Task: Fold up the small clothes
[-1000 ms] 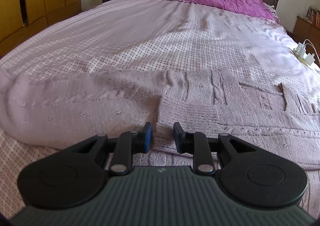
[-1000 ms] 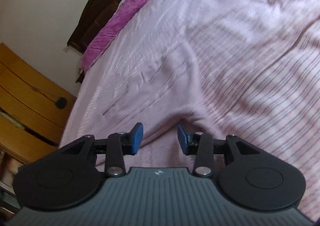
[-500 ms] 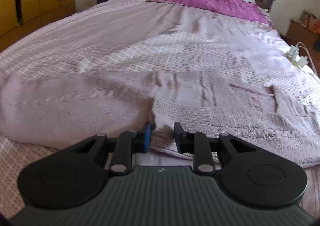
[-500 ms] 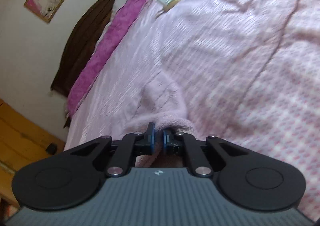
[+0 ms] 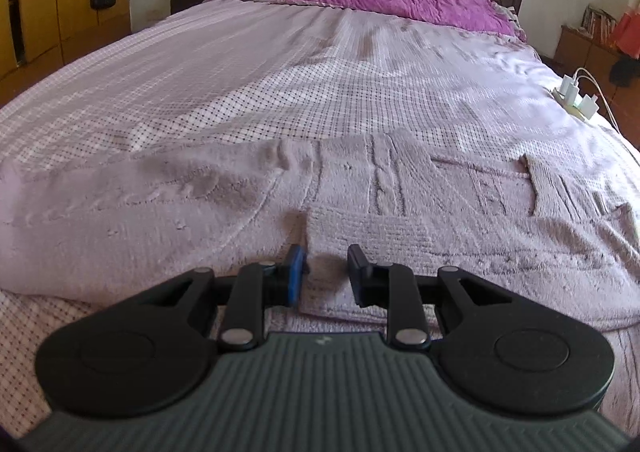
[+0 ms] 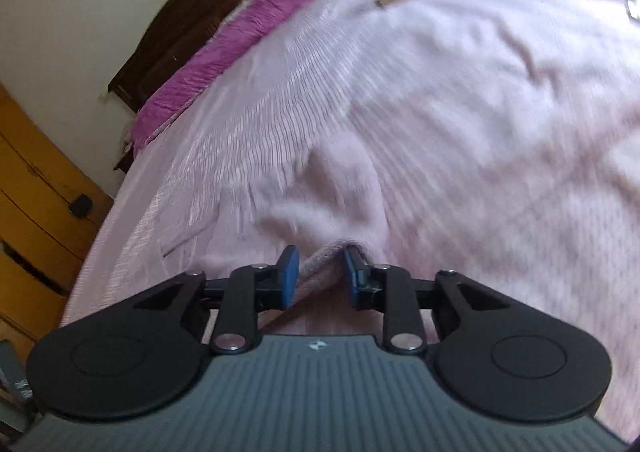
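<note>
The wide bed under a pale lilac checked cover (image 5: 280,92) is the landmark throughout. Across its near end lies the pale pink fuzzy knitted sweater (image 5: 400,220), spread flat with 1 sleeve running out toward the left edge. Well beyond it, by the right edge of the bed, rests a white power strip with chargers (image 5: 576,100). The left gripper (image 5: 325,272) hovers at the sweater's near hem, tongs apart, nothing pinched. The right gripper (image 6: 320,276) has a raised fold of the sweater between its tongs; these have just been opening, and contact looks limited to 1 pad, so I judge the hold released. To fold well, re-pinch both layers fully before lifting, then carry the edge across evenly.
</note>
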